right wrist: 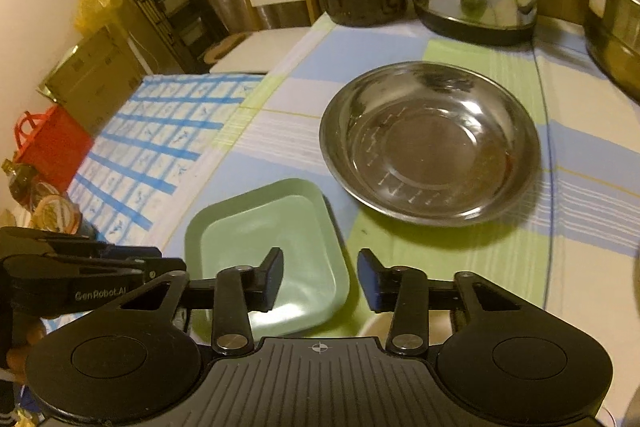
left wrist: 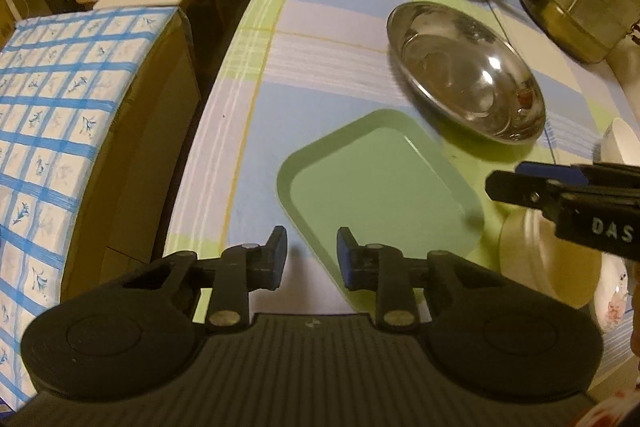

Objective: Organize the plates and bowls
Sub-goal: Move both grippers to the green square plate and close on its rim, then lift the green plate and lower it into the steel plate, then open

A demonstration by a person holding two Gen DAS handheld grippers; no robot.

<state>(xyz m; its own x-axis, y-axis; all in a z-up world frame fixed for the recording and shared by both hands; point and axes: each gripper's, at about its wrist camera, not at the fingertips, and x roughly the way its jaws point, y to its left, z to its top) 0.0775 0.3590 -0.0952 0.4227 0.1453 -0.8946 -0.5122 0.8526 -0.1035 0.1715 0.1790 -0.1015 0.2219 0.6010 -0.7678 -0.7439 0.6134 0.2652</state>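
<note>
While both tongs gape empty, green tray (left wrist: 380, 187) and steel plate (right wrist: 430, 143) sit apart.
Left view alone shows cream bowl (left wrist: 532, 259) beside tray.

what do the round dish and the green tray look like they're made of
Round dish: likely stainless steel, polished; it mirrors lights and surroundings and has a thin rolled rim. Green tray: probably plastic or melamine, matte pale green; even colour, soft rounded corners, only dull sheen. Painted metal can't be excluded.
</note>
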